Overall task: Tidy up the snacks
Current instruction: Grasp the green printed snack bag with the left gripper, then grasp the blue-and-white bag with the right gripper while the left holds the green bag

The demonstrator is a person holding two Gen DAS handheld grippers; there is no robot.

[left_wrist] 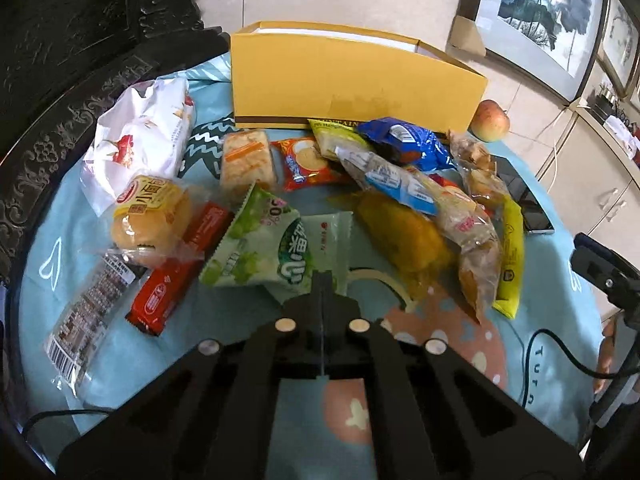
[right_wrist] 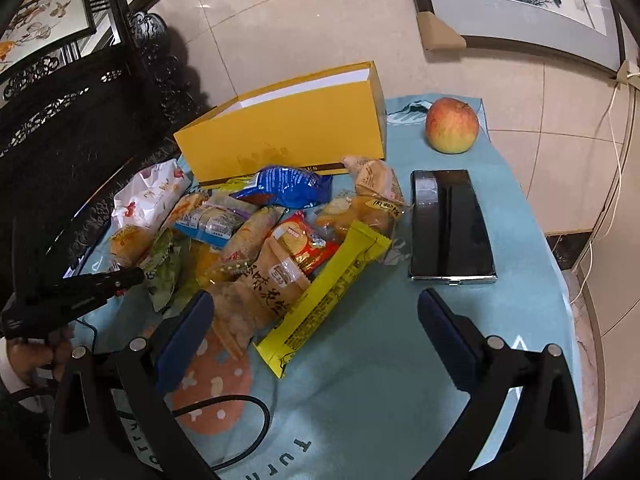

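Snacks lie heaped on the counter before the yellow box; none appear boxed. Left gripper closed, empty, at the green packet. Right gripper wide, over the yellow bar. Judged step: first pick; next, close on one packet.

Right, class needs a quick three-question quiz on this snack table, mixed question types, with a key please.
1. True or false: the left tongs are shut, tips at the edge of the green packet.
2. Multiple choice: the apple sits (A) inside the yellow box, (B) on the cloth beside the box, (C) on the phone.
3. Fill in: the right tongs are ____ and hold nothing.

Key: 1 true; 2 B; 3 open.
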